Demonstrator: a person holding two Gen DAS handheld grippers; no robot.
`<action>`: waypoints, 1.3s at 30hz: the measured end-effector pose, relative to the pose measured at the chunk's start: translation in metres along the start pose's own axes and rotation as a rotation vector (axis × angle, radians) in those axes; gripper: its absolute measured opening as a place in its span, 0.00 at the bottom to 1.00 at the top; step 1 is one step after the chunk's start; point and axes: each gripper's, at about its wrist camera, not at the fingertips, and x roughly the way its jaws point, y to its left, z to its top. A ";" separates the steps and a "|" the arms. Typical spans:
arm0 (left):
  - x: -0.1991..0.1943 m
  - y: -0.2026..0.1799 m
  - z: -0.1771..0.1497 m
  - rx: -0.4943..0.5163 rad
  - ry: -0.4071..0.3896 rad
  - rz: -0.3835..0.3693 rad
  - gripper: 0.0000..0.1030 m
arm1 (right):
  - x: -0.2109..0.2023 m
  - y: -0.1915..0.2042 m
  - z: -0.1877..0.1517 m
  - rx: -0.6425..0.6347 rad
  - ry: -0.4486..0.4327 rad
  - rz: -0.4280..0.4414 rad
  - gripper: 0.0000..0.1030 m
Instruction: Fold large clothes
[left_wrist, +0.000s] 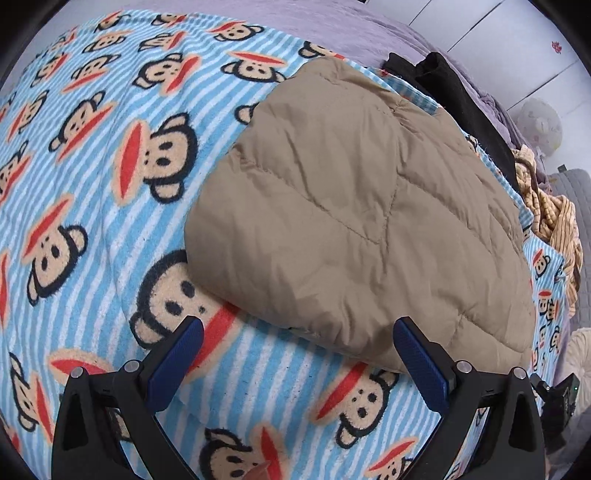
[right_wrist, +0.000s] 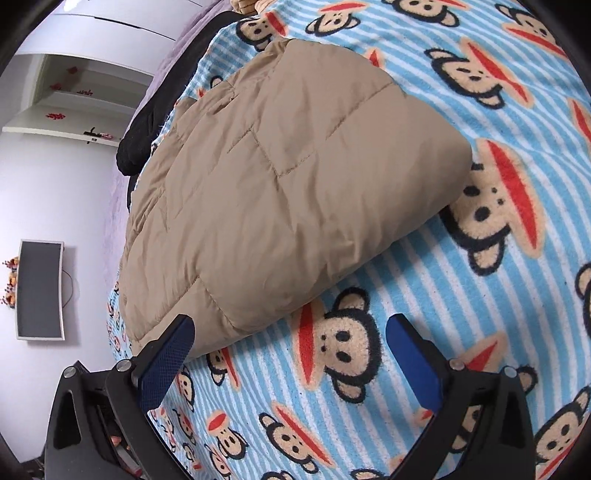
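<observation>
Here, folded jacket (left_wrist: 354, 206) atop monkey blanket (left_wrist: 92, 184).

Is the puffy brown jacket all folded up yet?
Nearly. The tan quilted jacket already lies as a folded bundle on the monkey-print blanket. Nothing is in hand: the left gripper and right gripper are both open and empty. Left: perhaps the black garment beyond it.

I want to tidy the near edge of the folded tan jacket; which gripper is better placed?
Probably the left gripper: open, its right finger overlaps the tan jacket hem. The right gripper, also open, mostly faces blanket.
</observation>
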 end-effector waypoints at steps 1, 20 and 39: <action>0.002 0.005 -0.001 -0.017 0.010 -0.032 1.00 | 0.000 -0.002 0.000 0.012 -0.001 0.005 1.00; 0.049 0.014 0.031 -0.211 0.053 -0.259 1.00 | 0.045 -0.008 0.035 0.204 0.030 0.211 1.00; 0.039 -0.008 0.065 -0.148 -0.136 -0.324 0.21 | 0.085 -0.009 0.058 0.336 0.043 0.310 0.61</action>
